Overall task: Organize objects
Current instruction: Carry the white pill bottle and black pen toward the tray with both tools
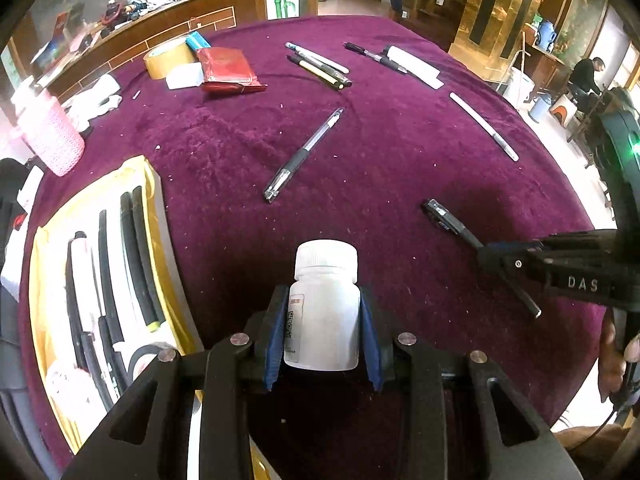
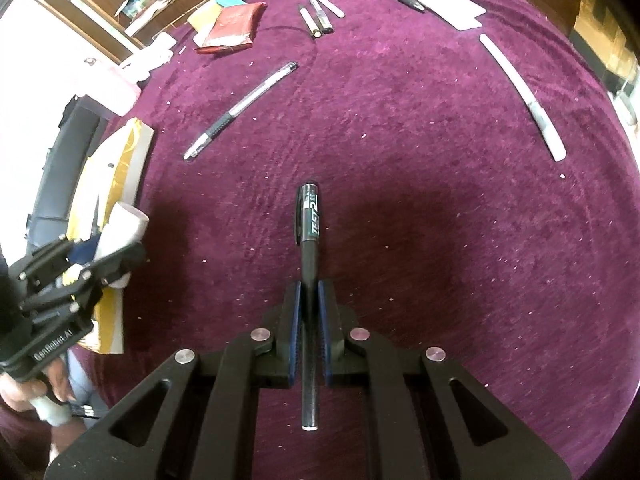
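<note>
My left gripper (image 1: 325, 300) is shut on a white pill bottle (image 1: 326, 304), held upright above the purple cloth with its cap pointing away. The same bottle (image 2: 126, 224) shows at the left in the right wrist view. My right gripper (image 2: 310, 288) is shut on a black pen (image 2: 310, 232), whose capped end juts forward over the cloth. In the left wrist view that black pen (image 1: 444, 216) sticks out of the right gripper (image 1: 486, 250) at the right edge. A yellow-rimmed tray (image 1: 156, 240) with several pens lies at the left.
Loose on the purple cloth are a clear pen (image 1: 304, 154), a bunch of pens (image 1: 320, 66), a black pen (image 1: 374, 56), a white stick (image 1: 484, 126) and a white case (image 1: 416, 66). Tape roll (image 1: 168, 56), red packet (image 1: 228, 68) and pink cup (image 1: 52, 136) sit far left.
</note>
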